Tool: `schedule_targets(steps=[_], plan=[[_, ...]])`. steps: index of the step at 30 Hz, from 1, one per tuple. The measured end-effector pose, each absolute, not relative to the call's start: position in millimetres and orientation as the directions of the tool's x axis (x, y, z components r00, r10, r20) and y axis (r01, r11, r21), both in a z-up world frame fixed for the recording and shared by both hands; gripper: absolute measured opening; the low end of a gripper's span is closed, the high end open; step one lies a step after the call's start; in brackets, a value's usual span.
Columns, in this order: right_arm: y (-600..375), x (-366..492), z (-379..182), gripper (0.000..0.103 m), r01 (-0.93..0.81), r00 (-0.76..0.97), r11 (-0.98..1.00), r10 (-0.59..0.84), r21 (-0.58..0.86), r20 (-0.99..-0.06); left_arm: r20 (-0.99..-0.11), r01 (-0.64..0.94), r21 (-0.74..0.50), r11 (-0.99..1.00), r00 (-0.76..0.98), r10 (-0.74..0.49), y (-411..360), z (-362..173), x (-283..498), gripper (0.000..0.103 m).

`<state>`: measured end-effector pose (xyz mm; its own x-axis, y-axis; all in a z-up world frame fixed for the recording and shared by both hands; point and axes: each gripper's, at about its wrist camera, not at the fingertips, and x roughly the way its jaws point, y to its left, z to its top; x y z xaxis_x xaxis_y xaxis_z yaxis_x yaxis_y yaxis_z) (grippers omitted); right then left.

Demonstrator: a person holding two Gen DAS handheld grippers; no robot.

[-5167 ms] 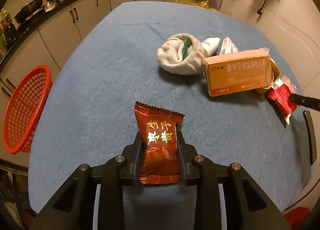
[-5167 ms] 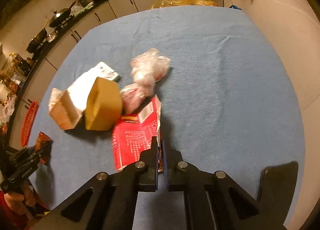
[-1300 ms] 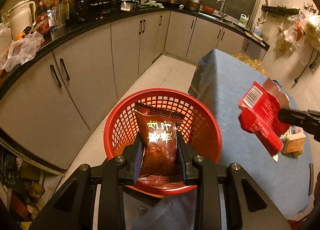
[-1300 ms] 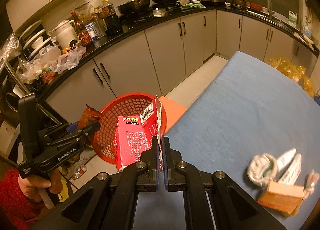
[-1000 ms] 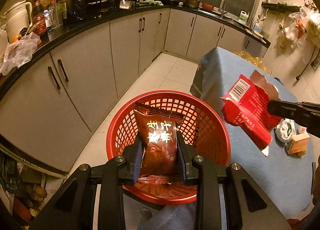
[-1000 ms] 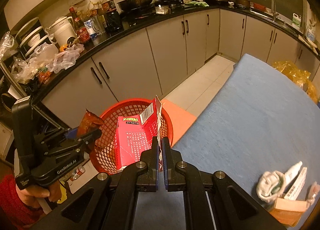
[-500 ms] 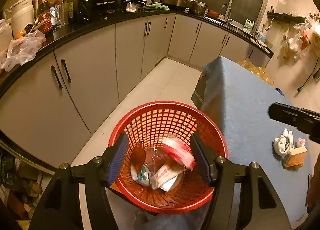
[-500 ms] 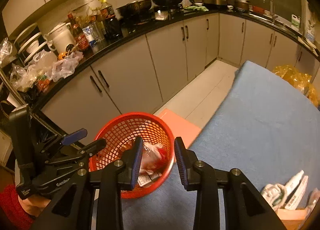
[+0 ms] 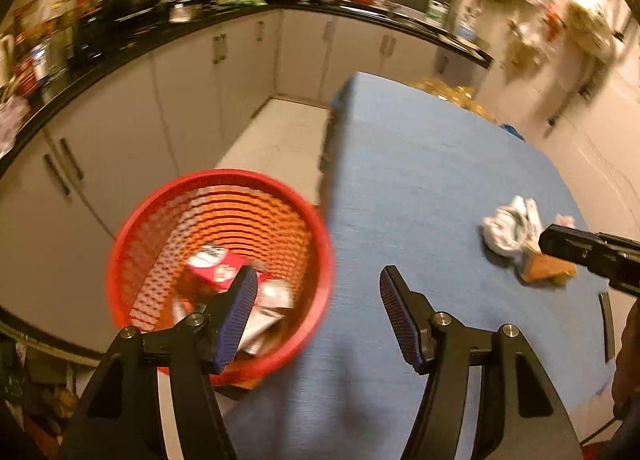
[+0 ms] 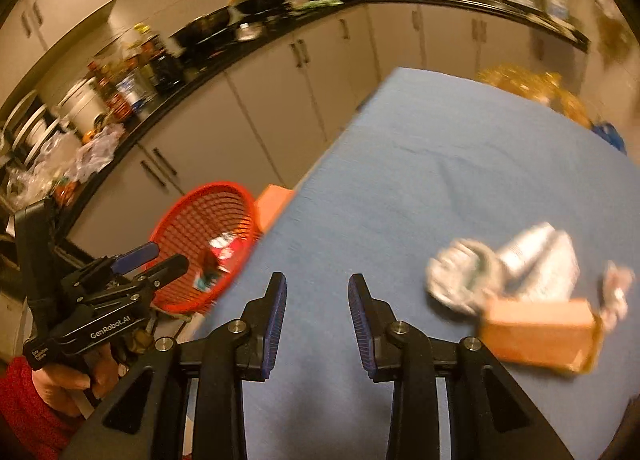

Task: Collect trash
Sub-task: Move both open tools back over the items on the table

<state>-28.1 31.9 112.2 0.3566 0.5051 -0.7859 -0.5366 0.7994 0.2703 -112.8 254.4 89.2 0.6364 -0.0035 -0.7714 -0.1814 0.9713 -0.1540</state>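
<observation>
Left wrist view: your left gripper is spread with nothing between its pads, half over the red basket that sits off the table's edge with wrappers lying in its bottom. Its jaws have just been opening, and so have those of your right gripper, which hangs empty over the blue table, jaws parted.

What is left to collect sits in one blurred cluster toward the far right of the table: an orange box, a crumpled white wad touching it, and a pale tube just behind. The right gripper is nearer, so send it to the box first.

Take the box across its narrow faces, jaws opened wider than they stand now, and come down squarely so it doesn't skid on the cloth. For the soft wad, pinch deep into the bulk rather than a loose edge. Give each gripper its own piece so they don't crowd each other.
</observation>
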Motion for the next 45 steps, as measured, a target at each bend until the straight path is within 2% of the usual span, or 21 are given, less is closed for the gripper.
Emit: schedule_targets(steps=[5,11,14,17,25,28,32,36,40,42,45], plan=[[-38.9,-14.7,115.6,0.035,-0.427,0.430,0.865,0.451,0.265,-0.782,-0.772,-0.105,-0.141,0.984,0.634,-0.043,212.4,92.7,-106.0,0.062],[-113.6,39.7,105.7,0.035,-0.277,0.485,0.928,0.360,0.251,-0.797,-0.777,-0.046,-0.128,0.991,0.626,-0.072,177.4,94.0,-106.9,0.062],[-130.2,60.2,87.3,0.034,-0.249,0.430,0.914,0.401,0.320,-0.809,-0.782,-0.026,-0.128,0.991,0.618,-0.085,166.4,95.1,-107.5,0.063],[-128.6,55.7,73.4,0.026,-0.278,0.350,0.879,0.467,0.386,-0.812,-0.786,-0.017,-0.131,0.991,0.611,-0.093,158.2,95.0,-109.4,0.064],[-97.7,-32.4,67.6,0.026,-0.448,0.056,0.691,0.655,0.567,-0.754,-0.795,-0.003,-0.171,0.985,0.591,-0.137,135.1,94.6,-104.5,0.069],[-111.2,-48.1,78.5,0.026,-0.460,0.118,0.701,0.657,0.545,-0.745,-0.794,0.024,-0.186,0.982,0.585,-0.165,119.1,96.3,-98.7,0.072],[-154.3,-38.9,91.0,0.026,-0.386,0.256,0.782,0.600,0.489,-0.757,-0.798,0.100,-0.186,0.977,0.565,-0.210,87.6,99.6,-84.0,0.077],[-199.0,-38.7,88.2,0.026,-0.293,0.299,0.812,0.580,0.506,-0.758,-0.776,0.213,-0.187,0.959,0.566,-0.277,55.9,107.1,-58.3,0.078],[-225.1,-43.6,86.3,0.026,-0.249,0.307,0.820,0.571,0.514,-0.762,-0.753,0.357,-0.203,0.912,0.538,-0.379,26.2,107.1,-29.2,0.084],[-234.8,-47.4,86.4,0.026,-0.245,0.305,0.824,0.566,0.511,-0.766,-0.769,0.403,-0.164,0.900,0.519,-0.373,11.1,98.6,-14.2,0.084],[-251.7,-54.4,88.7,0.026,-0.233,0.320,0.837,0.547,0.495,-0.774,-0.789,0.495,-0.182,0.849,0.441,-0.427,-6.9,89.6,4.3,0.084]])
